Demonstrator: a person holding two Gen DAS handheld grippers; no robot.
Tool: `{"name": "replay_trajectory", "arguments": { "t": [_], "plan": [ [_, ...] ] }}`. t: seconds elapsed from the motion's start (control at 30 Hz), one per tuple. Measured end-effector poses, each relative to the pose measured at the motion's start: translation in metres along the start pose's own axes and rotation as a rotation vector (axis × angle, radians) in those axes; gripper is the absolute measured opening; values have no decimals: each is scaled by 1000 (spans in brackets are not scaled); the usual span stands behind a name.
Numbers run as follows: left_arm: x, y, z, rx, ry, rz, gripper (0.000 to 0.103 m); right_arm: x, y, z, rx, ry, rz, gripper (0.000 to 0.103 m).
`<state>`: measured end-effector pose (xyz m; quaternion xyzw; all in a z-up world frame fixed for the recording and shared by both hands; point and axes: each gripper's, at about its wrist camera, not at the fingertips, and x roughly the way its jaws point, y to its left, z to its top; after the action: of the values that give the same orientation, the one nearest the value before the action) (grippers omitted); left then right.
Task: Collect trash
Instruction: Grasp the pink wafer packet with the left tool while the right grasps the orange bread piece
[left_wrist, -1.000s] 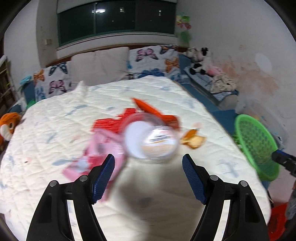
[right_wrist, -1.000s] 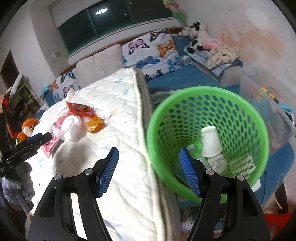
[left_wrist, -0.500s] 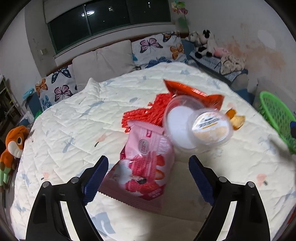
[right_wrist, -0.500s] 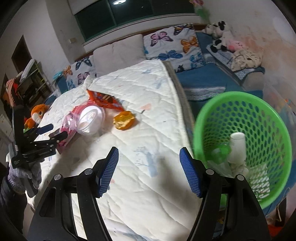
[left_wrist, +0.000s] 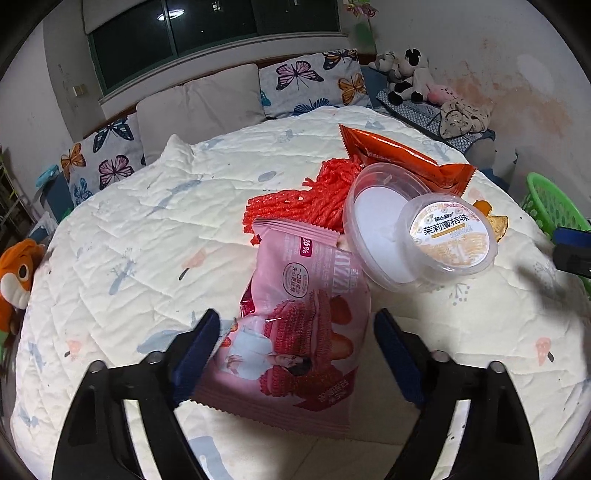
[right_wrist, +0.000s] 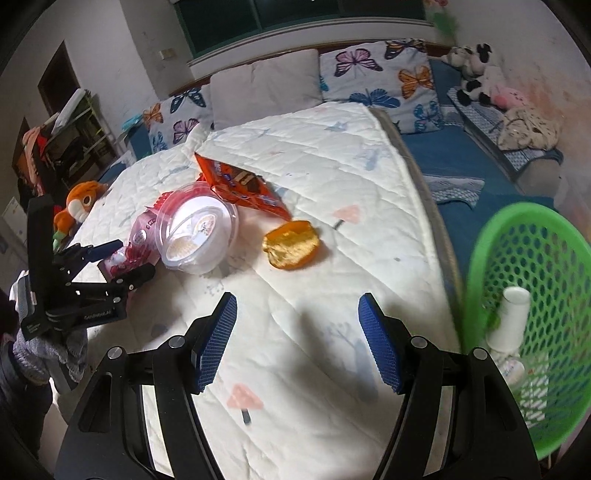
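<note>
Trash lies on a white quilted bed (left_wrist: 147, 229). My left gripper (left_wrist: 297, 343) is open, its jaws on either side of a pink snack packet (left_wrist: 303, 325). Beyond it lie a clear plastic tub (left_wrist: 406, 236), a red mesh bag (left_wrist: 306, 195) and an orange wrapper (left_wrist: 399, 158). My right gripper (right_wrist: 297, 332) is open and empty above the bed's near right part. Ahead of it lies a crumpled gold wrapper (right_wrist: 291, 243). The tub (right_wrist: 195, 232), orange wrapper (right_wrist: 240, 184) and left gripper (right_wrist: 110, 254) show further left. A green basket (right_wrist: 535, 295) stands at the bed's right side.
The basket holds a white cup (right_wrist: 511, 317) and other trash. Butterfly pillows (right_wrist: 376, 74) line the headboard. An orange plush toy (right_wrist: 81, 203) sits at the bed's left edge. A blue mattress (right_wrist: 461, 166) with stuffed animals lies to the right.
My left gripper has moved left and closer, from the tub to the pink packet. My right gripper has swung left from above the basket to over the bed.
</note>
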<state>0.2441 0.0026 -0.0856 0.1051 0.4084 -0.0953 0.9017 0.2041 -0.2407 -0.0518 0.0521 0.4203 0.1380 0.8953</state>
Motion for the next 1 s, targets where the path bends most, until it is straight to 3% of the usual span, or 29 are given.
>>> {"name": "replay_trajectory", "arguments": {
  "t": [0.33,0.63,0.7,1.0],
  "plan": [
    [1,15,-6,-61,4,-61,58,44,6,18,-27,40,-7,64],
    [-2,21,-7,-89,-13,-102,53,68,9,25,-67,58,-50,53],
    [-4,21,-7,-90,-19,-107,52,71,11,25,-79,58,-63,46],
    [-21,16,-6,-108,-50,-134,49,55,7,20,-61,30,-52,37]
  ]
}}
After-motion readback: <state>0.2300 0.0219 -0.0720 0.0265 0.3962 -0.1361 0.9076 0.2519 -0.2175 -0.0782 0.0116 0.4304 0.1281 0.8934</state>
